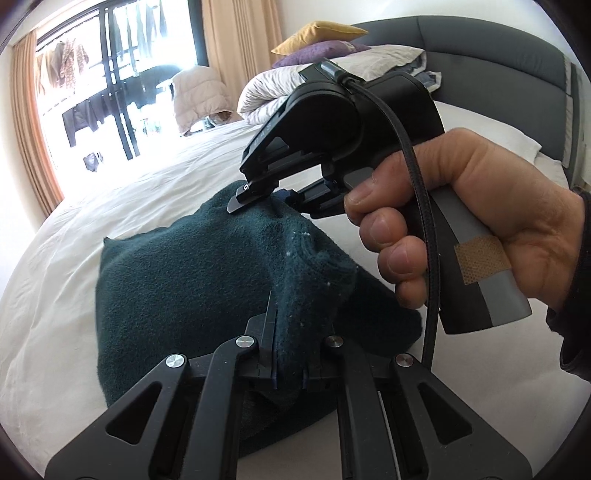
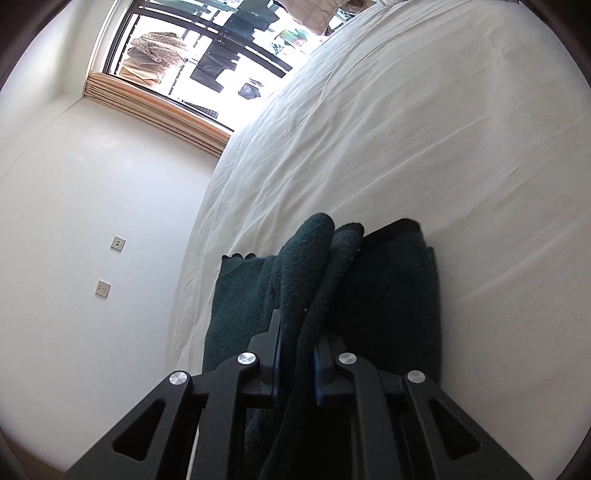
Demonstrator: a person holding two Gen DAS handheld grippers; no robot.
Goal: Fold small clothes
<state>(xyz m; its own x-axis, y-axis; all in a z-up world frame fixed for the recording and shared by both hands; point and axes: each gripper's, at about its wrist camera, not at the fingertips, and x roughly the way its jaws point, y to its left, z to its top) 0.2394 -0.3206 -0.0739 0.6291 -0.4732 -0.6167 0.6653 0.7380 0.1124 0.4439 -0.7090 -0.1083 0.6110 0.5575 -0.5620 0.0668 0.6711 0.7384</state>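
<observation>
pinching a raised fold of the dark green fleece garment, the left gripper has its two fingers pressed together on the cloth, which bunches up between them in the left wrist view. the right gripper shows further off in that same view, held by the person's right hand around a grey and black handle, and its fingertips bite the upper ridge of the same garment. from the right wrist view the right gripper is clamped on a thick bunch of the green cloth, several layers running up between the fingers.

the garment lies on the white bed sheet, most of it spread flat, with the pinched parts lifted off the sheet into a ridge between the two tools. a black cable hangs down past the hand. at the far end of the bed sit a rolled duvet, a yellow pillow and a purple pillow against the grey headboard. a window with peach curtains shows laundry hanging outside.
</observation>
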